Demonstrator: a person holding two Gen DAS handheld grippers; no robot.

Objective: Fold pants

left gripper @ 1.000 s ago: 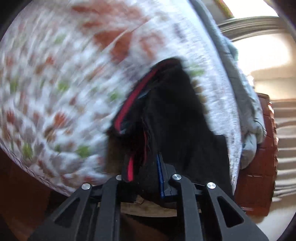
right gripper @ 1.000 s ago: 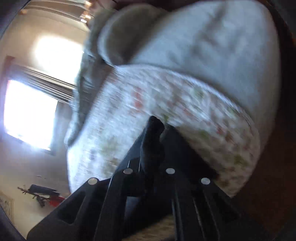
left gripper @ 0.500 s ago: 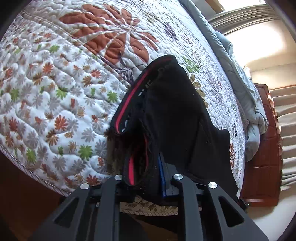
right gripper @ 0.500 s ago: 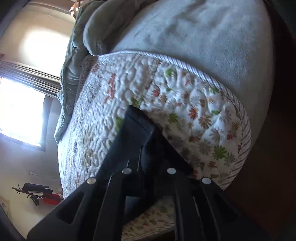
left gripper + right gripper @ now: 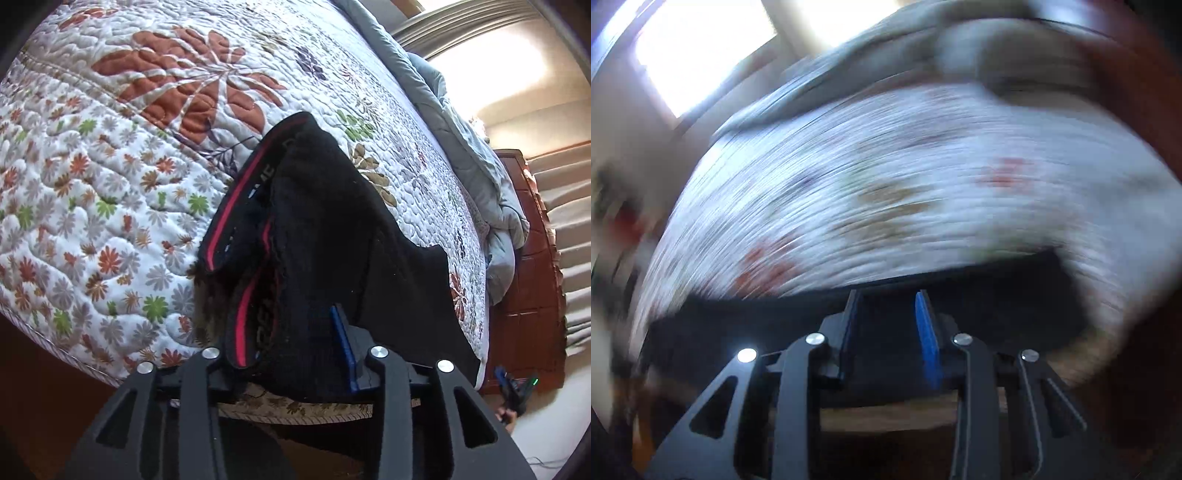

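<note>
pants (image 5: 332, 229) black, heaped on the quilt (image 5: 110, 166) at its near edge | left gripper (image 5: 291, 354) jaws just opening, waistband loose between them | right gripper (image 5: 890, 332) also opening, dark cloth just ahead, blurred | I judge left nearer; long axis runs away from my fingers

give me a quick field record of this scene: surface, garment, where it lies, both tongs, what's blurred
surface: floral quilt on a bed
garment: black pants, red-striped waistband showing
where it lies: bunched on the quilt near its edge
left tongs: jaws have just been opening, pants fabric between them, right pad clear of it
right tongs: jaws have just been opening, blue pads apart, dark fabric beyond them
blurred: the right wrist view, so contact there cannot be told
beyond bed: grey blanket along the far side
</note>
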